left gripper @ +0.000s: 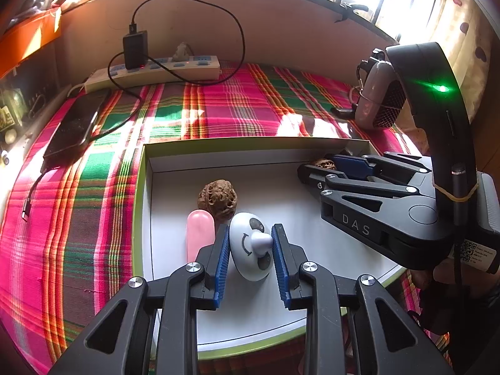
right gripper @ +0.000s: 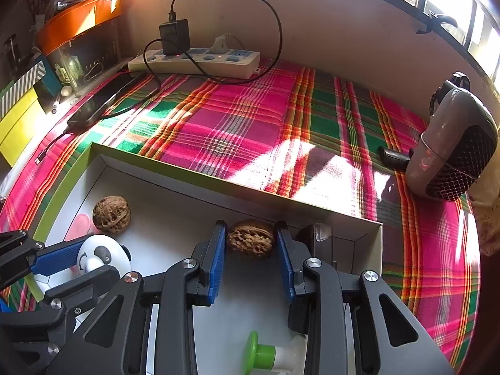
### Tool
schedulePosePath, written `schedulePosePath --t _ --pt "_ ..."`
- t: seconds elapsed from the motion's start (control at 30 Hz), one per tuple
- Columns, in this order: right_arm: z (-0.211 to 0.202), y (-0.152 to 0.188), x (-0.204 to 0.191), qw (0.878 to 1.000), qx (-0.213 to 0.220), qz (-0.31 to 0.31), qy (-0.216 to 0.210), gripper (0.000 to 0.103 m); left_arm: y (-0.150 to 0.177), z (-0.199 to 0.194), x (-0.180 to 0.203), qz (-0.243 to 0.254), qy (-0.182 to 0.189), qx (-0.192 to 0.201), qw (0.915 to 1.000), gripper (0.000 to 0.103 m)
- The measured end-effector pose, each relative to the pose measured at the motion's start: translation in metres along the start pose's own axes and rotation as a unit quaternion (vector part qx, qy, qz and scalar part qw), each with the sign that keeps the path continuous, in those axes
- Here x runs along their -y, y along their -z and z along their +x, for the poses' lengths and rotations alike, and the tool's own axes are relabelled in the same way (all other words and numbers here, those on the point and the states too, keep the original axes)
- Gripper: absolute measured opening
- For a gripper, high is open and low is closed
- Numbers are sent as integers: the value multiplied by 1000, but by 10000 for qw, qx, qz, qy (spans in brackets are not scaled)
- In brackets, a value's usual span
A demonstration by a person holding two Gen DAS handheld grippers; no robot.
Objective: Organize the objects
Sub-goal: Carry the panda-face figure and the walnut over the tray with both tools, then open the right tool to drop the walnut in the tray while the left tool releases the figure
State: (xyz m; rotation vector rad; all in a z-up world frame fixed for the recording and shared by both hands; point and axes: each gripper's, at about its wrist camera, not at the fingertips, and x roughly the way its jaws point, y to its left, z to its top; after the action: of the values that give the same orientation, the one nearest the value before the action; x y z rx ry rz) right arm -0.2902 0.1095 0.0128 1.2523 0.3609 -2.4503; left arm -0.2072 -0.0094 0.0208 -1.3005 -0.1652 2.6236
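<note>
A white box (left gripper: 139, 206) with a green rim lies on the plaid cloth. My left gripper (left gripper: 251, 232) is shut on a white round panda-face toy (left gripper: 250, 250), with both blue pads against it just over the box floor. Beside it lie a pink oval piece (left gripper: 200, 234) and a loose walnut (left gripper: 217, 198). In the right wrist view my right gripper (right gripper: 251, 229) is shut on a second walnut (right gripper: 251, 239) near the box's far wall (right gripper: 218, 193). The left gripper (right gripper: 89, 264) with the panda toy (right gripper: 97, 254) shows at the lower left there.
A green-and-white plastic piece (right gripper: 265, 354) lies under my right gripper, and a dark object (right gripper: 315, 237) sits in the box's far right corner. On the cloth behind are a power strip (right gripper: 193, 61) with charger and cable, a phone (right gripper: 100, 103) and a grey mesh-fronted device (right gripper: 453, 150).
</note>
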Motion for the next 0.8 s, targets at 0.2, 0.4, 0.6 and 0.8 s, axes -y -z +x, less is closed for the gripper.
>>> schedulePosePath --t 0.2,0.4,0.6,0.8 --pt "0 1 0 10000 -20 -5 31 32 1 0 0 44 -24 -1 10000 25" --pt "-1 0 1 10000 -6 44 73 39 1 0 1 44 -19 -23 10000 27" --pt "-4 1 2 9999 32 77 99 39 2 -1 2 57 -6 -39 10000 29" --pt "-7 2 1 9998 73 94 129 39 2 -3 2 48 -10 -17 10000 29"
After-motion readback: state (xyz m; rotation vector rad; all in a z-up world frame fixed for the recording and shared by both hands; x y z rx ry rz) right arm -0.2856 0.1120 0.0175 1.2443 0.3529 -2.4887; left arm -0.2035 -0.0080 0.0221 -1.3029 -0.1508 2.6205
